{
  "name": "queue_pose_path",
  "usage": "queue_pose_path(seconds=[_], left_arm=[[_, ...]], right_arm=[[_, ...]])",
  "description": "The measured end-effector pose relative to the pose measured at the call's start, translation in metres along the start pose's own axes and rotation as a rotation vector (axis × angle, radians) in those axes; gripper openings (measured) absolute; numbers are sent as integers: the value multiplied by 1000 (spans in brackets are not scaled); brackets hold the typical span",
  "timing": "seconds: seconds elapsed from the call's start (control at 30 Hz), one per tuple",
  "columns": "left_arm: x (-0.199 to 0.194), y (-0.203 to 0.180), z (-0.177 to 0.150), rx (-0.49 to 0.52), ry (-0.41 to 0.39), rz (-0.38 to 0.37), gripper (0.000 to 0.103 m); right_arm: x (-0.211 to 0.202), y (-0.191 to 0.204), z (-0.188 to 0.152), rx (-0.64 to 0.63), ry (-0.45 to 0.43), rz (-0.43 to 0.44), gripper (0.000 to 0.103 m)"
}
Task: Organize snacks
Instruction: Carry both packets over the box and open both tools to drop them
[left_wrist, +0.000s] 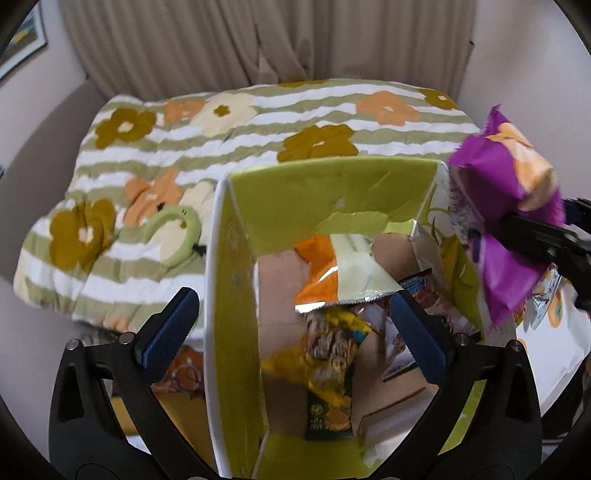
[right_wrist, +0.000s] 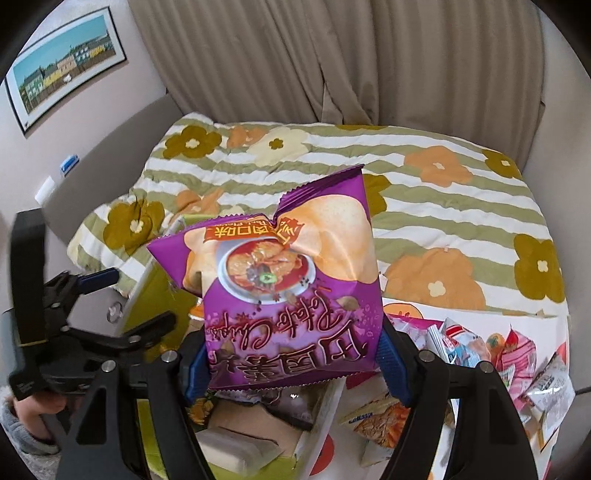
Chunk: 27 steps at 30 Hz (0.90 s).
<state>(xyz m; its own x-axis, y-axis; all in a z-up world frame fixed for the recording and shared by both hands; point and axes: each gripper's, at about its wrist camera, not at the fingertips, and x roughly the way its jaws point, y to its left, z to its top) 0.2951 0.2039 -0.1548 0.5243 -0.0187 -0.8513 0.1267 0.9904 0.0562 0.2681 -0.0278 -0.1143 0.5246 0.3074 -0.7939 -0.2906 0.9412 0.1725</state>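
- R gripper (right_wrist: 295, 354): jaws clenched on the purple chip bag (right_wrist: 291, 295), pinched at its lower half; bag puffy, upside down to the cam, held in the air.
- L gripper (left_wrist: 291, 325): jaws spread wide, holding nothing; they straddle the near-left wall of the green box (left_wrist: 218, 295), one jaw outside, one inside. Looks like it's steadying or guarding the box; contact w/ wall can't tell.
- Between L jaws & just ahead: box interior, already holding an orange/white pack (left_wrist: 332, 273), a yellow pack (left_wrist: 332, 354), others.
- From the L view, chip bag sits at the box's far-right corner, above the rim, not yet in.
- Right of R jaws: loose snack pile (right_wrist: 491, 354) on a white sheet, unsorted.
- Beyond both: floral quilt (right_wrist: 443, 206) on the bed, then curtain (left_wrist: 258, 44).
- Step, prob.: carrying chips to the box. Next needs: shift bag over the opening, lower, release; puffy bag may catch the rim.
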Motion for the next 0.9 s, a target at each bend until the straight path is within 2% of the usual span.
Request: queue_pose_path(seconds=[0.17, 0.37, 0.43, 0.47, 0.5, 0.7, 0.9], left_arm=[[-3, 5, -10, -23, 7, 36, 103], [-6, 8, -14, -43, 4, 52, 103], [-10, 8, -15, -43, -4, 58, 102], [-12, 9, -14, -45, -9, 63, 102], [-14, 9, -15, -45, -14, 67, 102], [-25, 8, -16, -47, -38, 67, 102], [-41, 5, -19, -32, -67, 69, 103]], right_arm=[[26, 7, 7, -20, 50, 31, 72], [45, 18, 15, -40, 60, 63, 73], [49, 20, 16, -44, 46, 61, 84], [50, 21, 16, -49, 40, 51, 97], [51, 21, 16, -55, 35, 43, 102], [47, 21, 11, -82, 24, 5, 102], [35, 19, 4, -68, 10, 15, 102]])
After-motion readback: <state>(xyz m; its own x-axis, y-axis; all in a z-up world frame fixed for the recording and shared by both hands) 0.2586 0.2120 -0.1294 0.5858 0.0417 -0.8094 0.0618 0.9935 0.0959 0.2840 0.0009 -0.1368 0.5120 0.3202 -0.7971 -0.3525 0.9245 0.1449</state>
